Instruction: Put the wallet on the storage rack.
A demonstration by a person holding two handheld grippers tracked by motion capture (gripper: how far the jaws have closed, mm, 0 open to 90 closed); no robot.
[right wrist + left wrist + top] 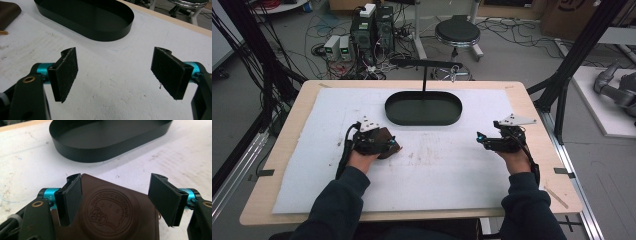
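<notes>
Left gripper (116,198) astride embossed leather pouch (110,212)

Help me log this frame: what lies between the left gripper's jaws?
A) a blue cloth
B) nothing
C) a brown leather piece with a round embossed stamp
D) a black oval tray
C: the left gripper stands open, jaws either side of the brown leather piece with its embossed stamp.

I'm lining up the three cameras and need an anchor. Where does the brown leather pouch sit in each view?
High view: the pouch lies left of centre on the white mat, under the left tongs.
Left gripper view: bottom centre, its embossed round stamp between the open jaws.
Right gripper view: a brown corner at the top left edge.
Shared landmark: the black oval tray, beyond the pouch.
</notes>
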